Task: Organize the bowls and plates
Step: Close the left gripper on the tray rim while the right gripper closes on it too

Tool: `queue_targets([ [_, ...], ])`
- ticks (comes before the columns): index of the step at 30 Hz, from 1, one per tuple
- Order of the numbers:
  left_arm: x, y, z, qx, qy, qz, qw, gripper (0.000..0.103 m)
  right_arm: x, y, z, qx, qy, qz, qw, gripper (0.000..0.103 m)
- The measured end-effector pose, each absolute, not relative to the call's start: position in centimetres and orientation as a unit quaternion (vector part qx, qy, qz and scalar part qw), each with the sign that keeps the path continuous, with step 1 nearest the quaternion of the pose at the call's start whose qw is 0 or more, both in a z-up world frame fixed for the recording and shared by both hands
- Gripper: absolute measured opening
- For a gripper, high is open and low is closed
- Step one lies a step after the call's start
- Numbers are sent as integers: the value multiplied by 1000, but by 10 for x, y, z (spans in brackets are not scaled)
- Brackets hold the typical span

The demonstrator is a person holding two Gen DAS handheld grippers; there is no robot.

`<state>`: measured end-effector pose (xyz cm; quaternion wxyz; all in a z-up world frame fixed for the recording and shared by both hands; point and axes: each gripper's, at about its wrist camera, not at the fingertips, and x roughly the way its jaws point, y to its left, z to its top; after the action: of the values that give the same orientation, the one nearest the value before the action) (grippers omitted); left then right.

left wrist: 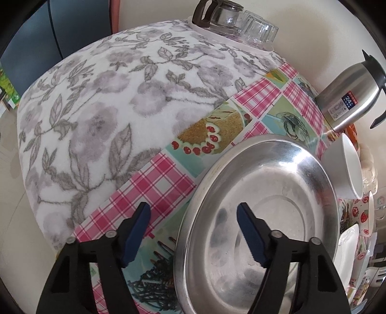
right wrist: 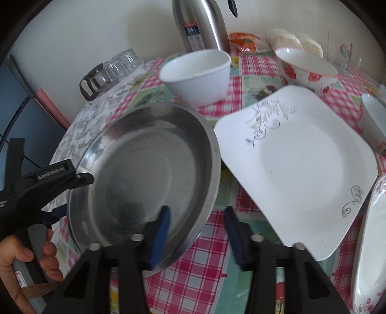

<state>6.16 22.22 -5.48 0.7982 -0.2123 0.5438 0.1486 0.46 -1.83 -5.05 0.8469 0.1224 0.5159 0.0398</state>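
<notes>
A round steel plate (left wrist: 265, 212) (right wrist: 144, 178) lies on the checked tablecloth. My left gripper (left wrist: 193, 217) is open, its jaws straddling the plate's left rim; it also shows at the left of the right wrist view (right wrist: 60, 190). My right gripper (right wrist: 197, 217) is open, its jaws straddling the plate's near right rim. A white square plate (right wrist: 299, 166) lies to the right of the steel plate. A plain white bowl (right wrist: 195, 74) (left wrist: 347, 166) and a strawberry-print bowl (right wrist: 306, 70) stand behind them.
A steel thermos (right wrist: 200, 24) (left wrist: 349, 96) stands at the back by the wall. A glass pot and upturned glasses (left wrist: 236, 21) (right wrist: 111, 70) sit on a floral cloth (left wrist: 108, 108). A floral oval dish (right wrist: 369, 253) and a white cup (right wrist: 374, 120) are at right.
</notes>
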Motion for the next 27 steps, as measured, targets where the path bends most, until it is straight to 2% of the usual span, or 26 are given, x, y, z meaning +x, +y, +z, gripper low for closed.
queue_targets([
  [6, 71, 221, -57, -185, 539, 154, 807, 48, 10, -28, -56, 138, 514, 40, 845, 30],
  [14, 79, 214, -61, -161, 533, 141, 818, 41, 15, -21, -59, 109, 502, 39, 857, 30],
  [16, 80, 213, -61, -165, 531, 134, 820, 35, 15, -21, -58, 105, 502, 43, 858, 30],
  [27, 67, 222, -57, -201, 529, 112, 817, 28, 9, -19, -41, 108, 488, 73, 863, 26],
])
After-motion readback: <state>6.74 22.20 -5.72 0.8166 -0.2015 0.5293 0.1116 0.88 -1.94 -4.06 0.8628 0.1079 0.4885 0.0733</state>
